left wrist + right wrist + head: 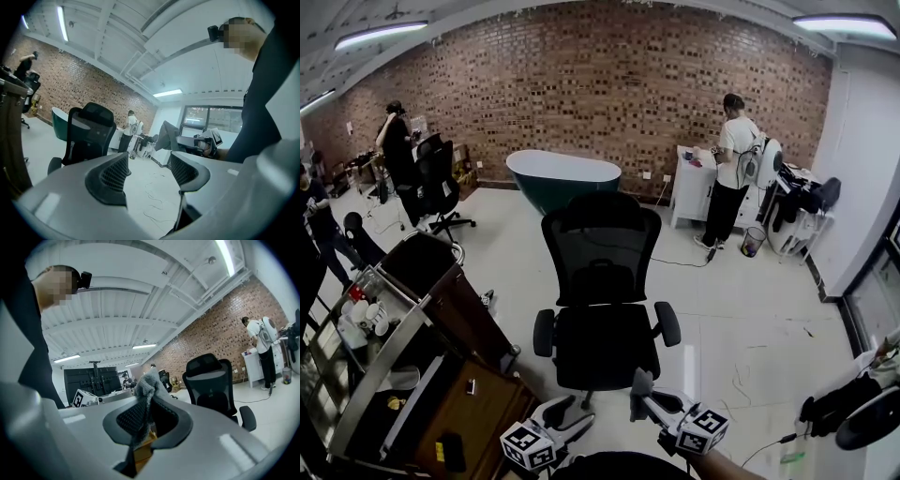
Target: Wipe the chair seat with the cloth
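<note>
Well, at the lower left of the head view my left gripper (565, 406) hangs with its jaws apart and nothing between them; its own view shows only pale floor (149, 193) through the gap. In mid-frame stands the black mesh-backed office chair (600, 272), its black padded seat (602, 345) just beyond both gripper tips, running front to back away from me. Right of centre, my right gripper (643, 386) is clamped on the grey fluffy cloth (146, 386), which pokes up past the jaws. That gripper looks slightly nearer the seat, I judge, so the move is forward and down. No brand or legible writing anywhere, only black-and-white square markers on the marker cubes (530, 446).
</note>
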The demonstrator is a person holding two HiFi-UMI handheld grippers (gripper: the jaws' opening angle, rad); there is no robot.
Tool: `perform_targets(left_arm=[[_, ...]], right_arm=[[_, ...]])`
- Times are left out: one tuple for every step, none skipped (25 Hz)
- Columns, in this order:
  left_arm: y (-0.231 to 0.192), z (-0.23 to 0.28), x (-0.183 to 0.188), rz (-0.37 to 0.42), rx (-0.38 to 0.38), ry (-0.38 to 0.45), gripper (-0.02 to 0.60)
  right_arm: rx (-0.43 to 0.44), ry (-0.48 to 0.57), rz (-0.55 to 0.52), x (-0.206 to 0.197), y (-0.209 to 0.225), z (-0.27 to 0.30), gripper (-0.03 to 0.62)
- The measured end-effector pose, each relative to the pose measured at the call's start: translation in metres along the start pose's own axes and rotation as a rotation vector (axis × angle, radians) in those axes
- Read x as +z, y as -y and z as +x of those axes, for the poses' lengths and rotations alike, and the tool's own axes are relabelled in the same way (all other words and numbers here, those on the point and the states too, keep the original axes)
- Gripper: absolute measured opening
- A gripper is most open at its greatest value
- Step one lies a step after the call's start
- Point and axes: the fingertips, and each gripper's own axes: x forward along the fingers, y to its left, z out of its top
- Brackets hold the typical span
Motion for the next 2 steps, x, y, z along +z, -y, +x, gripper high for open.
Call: perform_targets(left_arm=[[0.0003, 0.0009, 0.0011, 0.002, 0.002, 0.003, 0.308], [0.0005, 0.0019, 0.0018, 0.005, 0.003, 0.006, 0.308]], right_arm=[[0.002, 0.003, -0.001, 0.0014, 0.0008, -0.0003, 0.034], [0.004, 0.005, -0.002, 0.0028, 0.0017, -0.0006, 0.034]])
